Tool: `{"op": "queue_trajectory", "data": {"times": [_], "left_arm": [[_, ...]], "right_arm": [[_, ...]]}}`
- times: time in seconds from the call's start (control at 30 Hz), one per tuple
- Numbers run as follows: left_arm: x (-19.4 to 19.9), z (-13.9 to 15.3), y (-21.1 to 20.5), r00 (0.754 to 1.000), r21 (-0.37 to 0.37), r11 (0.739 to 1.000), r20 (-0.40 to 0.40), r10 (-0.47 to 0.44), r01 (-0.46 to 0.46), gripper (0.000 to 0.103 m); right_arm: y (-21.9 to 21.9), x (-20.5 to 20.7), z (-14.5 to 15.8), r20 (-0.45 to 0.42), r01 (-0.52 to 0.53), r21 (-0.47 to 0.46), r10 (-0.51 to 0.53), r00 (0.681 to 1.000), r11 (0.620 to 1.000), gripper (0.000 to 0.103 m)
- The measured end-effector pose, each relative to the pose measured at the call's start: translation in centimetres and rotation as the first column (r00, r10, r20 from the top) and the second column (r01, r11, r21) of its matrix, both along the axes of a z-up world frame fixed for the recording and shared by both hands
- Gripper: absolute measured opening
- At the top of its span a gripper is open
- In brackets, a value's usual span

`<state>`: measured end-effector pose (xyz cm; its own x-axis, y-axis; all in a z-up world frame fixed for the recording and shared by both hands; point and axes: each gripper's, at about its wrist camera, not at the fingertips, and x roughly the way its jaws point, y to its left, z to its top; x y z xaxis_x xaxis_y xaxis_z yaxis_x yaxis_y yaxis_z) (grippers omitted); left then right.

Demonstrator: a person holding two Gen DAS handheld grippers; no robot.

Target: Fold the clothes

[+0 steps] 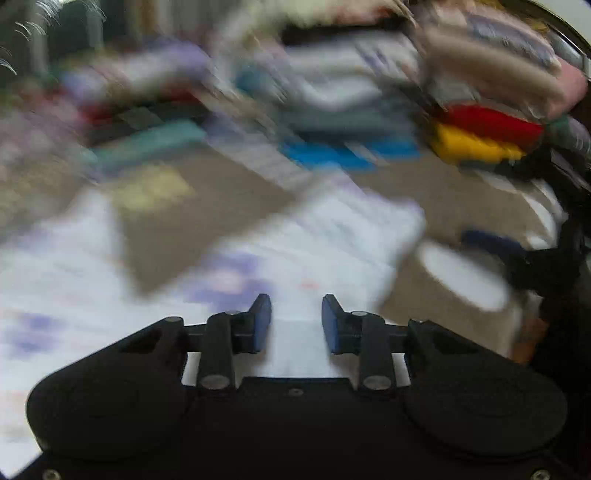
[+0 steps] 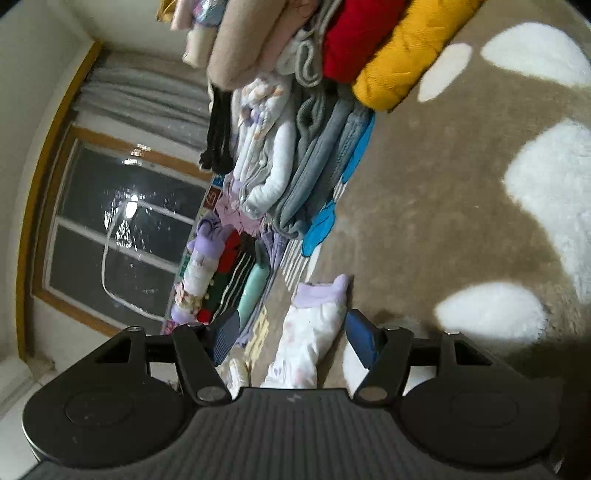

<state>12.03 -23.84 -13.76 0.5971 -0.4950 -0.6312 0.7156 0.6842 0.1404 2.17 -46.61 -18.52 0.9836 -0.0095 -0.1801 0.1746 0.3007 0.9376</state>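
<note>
Both grippers are spread, with nothing between the pads. From the left wrist, the left gripper (image 1: pixel 296 321) hangs over a white garment (image 1: pixel 280 254) that lies on the brown rug (image 1: pixel 436 192); its blue pads (image 1: pixel 263 321) stand apart, and white cloth shows in the gap below them. This picture is strongly blurred, so I cannot tell if the pads touch the cloth. The garment has faint purple marks and spreads toward the left edge, with a triangle of rug showing inside it.

From the right wrist (this view is turned on its side), the right gripper (image 2: pixel 291 334) is also wide open. A sleeve (image 2: pixel 314 332) of the white garment, with a lilac cuff (image 2: pixel 325 291), lies between the two fingers, but neither pad presses it. The rug has large white patches (image 2: pixel 550 195).

Beyond the garment, folded clothes are stacked at the edge of the rug. A yellow piece (image 2: pixel 406 51) and a red piece (image 2: pixel 362 33) lie side by side, touching, with beige pieces (image 2: pixel 255 40) next to the red one. Grey pieces (image 2: pixel 317 162) and a blue piece (image 2: pixel 325 221) are in the next stack, and a mint piece (image 2: pixel 253 288) is further along, close to the left finger. A window (image 2: pixel 122 221) with a wooden frame and a grey curtain (image 2: pixel 147 96) are behind the stacks.
</note>
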Motion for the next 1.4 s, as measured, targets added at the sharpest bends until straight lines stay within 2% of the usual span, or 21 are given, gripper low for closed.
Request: {"op": "queue_trajectory", "data": {"times": [0.07, 0.13, 0.23, 0.3, 0.33, 0.4, 0.43, 0.53, 0.6, 0.63, 0.67, 0.8, 0.9, 0.97, 1.03, 1.07, 1.17, 1.23, 1.33, 1.4], "left_arm": [[-0.5, 0.8, -0.5, 1.0, 0.006, 1.0, 0.017, -0.013, 0.013, 0.028], [-0.3, 2.2, -0.1, 1.0, -0.065, 0.998, 0.003, 0.016, -0.015, 0.028], [1.2, 2.6, -1.4, 0.998, -0.078, 0.995, 0.035, 0.06, -0.057, 0.028], [3.2, 1.2, -2.8, 0.995, -0.072, 0.993, -0.032, 0.093, -0.095, 0.028], [3.6, 0.5, -3.6, 0.996, -0.066, 0.995, -0.058, 0.075, -0.079, 0.028], [3.2, -0.1, -5.1, 1.0, -0.017, 1.0, -0.021, 0.006, -0.006, 0.028], [2.9, 0.5, -5.4, 1.0, 0.001, 1.0, 0.003, -0.002, 0.002, 0.028], [2.0, 2.7, -4.8, 1.0, -0.07, 0.998, 0.02, 0.005, -0.004, 0.028], [0.9, 3.6, -4.9, 0.998, -0.061, 0.998, 0.047, -0.029, 0.032, 0.034], [0.4, 3.6, -5.2, 0.997, -0.04, 0.997, 0.06, -0.057, 0.06, 0.045], [-0.1, 3.5, -5.8, 0.993, -0.005, 0.996, 0.073, -0.091, 0.091, 0.047], [-2.1, 1.3, -9.3, 0.968, 0.196, 0.965, 0.147, -0.205, 0.174, 0.047], [-2.5, -0.6, -11.9, 0.95, 0.311, 0.936, 0.204, -0.234, 0.164, 0.047], [-2.4, -1.2, -13.3, 0.943, 0.359, 0.922, 0.23, -0.238, 0.145, 0.047], [-1.8, -1.1, -14.2, 0.949, 0.375, 0.918, 0.223, -0.223, 0.128, 0.047], [-1.3, -0.9, -14.4, 0.956, 0.367, 0.923, 0.21, -0.204, 0.116, 0.041], [0.0, 0.4, -14.0, 0.981, 0.303, 0.952, 0.164, -0.106, 0.053, 0.031], [0.2, 0.6, -13.7, 0.986, 0.274, 0.962, 0.158, -0.048, 0.003, 0.031], [-0.1, -0.8, -14.9, 0.977, 0.355, 0.935, 0.196, -0.089, 0.014, 0.031], [-0.2, -0.8, -15.5, 0.975, 0.36, 0.933, 0.205, -0.084, 0.005, 0.03]], "right_arm": [[-0.3, -0.5, -0.2, 0.011, 0.013, 0.022, -0.014, 1.0, 1.0, 0.065], [-0.5, -0.8, -0.3, 0.021, 0.021, 0.036, -0.022, 1.0, 0.999, 0.065], [-0.8, -1.0, -0.6, 0.034, 0.027, 0.061, -0.029, 0.999, 0.998, 0.066], [-0.8, -1.0, -0.7, 0.04, 0.032, 0.067, -0.034, 0.999, 0.997, 0.066], [-0.9, -1.0, -0.7, 0.043, 0.034, 0.071, -0.037, 0.998, 0.997, 0.066], [-0.9, -1.0, -0.8, 0.049, 0.038, 0.077, -0.042, 0.998, 0.996, 0.066], [-1.0, -1.1, -0.8, 0.052, 0.04, 0.08, -0.045, 0.998, 0.996, 0.066], [-1.1, -1.4, -0.9, 0.066, 0.054, 0.092, -0.06, 0.996, 0.994, 0.067], [-1.4, -1.9, -0.8, 0.079, 0.071, 0.096, -0.079, 0.994, 0.993, 0.067], [-1.6, -2.2, -0.8, 0.087, 0.082, 0.097, -0.091, 0.992, 0.992, 0.067], [-1.7, -2.4, -0.8, 0.093, 0.093, 0.098, -0.102, 0.99, 0.991, 0.067], [-2.3, -3.4, -0.7, 0.112, 0.135, 0.098, -0.146, 0.983, 0.986, 0.067], [-2.7, -4.1, -0.8, 0.118, 0.162, 0.105, -0.174, 0.978, 0.981, 0.067], [-2.9, -4.6, -0.9, 0.12, 0.175, 0.108, -0.188, 0.975, 0.979, 0.068], [-3.1, -5.0, -1.0, 0.124, 0.189, 0.11, -0.202, 0.972, 0.976, 0.069], [-3.2, -5.1, -1.0, 0.123, 0.192, 0.11, -0.205, 0.971, 0.975, 0.069], [-3.3, -5.3, -1.1, 0.125, 0.195, 0.104, -0.207, 0.97, 0.975, 0.069], [-3.2, -5.3, -1.0, 0.126, 0.19, 0.096, -0.201, 0.971, 0.977, 0.07], [-2.9, -5.1, -0.9, 0.122, 0.18, 0.082, -0.19, 0.974, 0.98, 0.07], [-2.7, -4.9, -0.8, 0.118, 0.175, 0.068, -0.182, 0.976, 0.982, 0.07]]}}
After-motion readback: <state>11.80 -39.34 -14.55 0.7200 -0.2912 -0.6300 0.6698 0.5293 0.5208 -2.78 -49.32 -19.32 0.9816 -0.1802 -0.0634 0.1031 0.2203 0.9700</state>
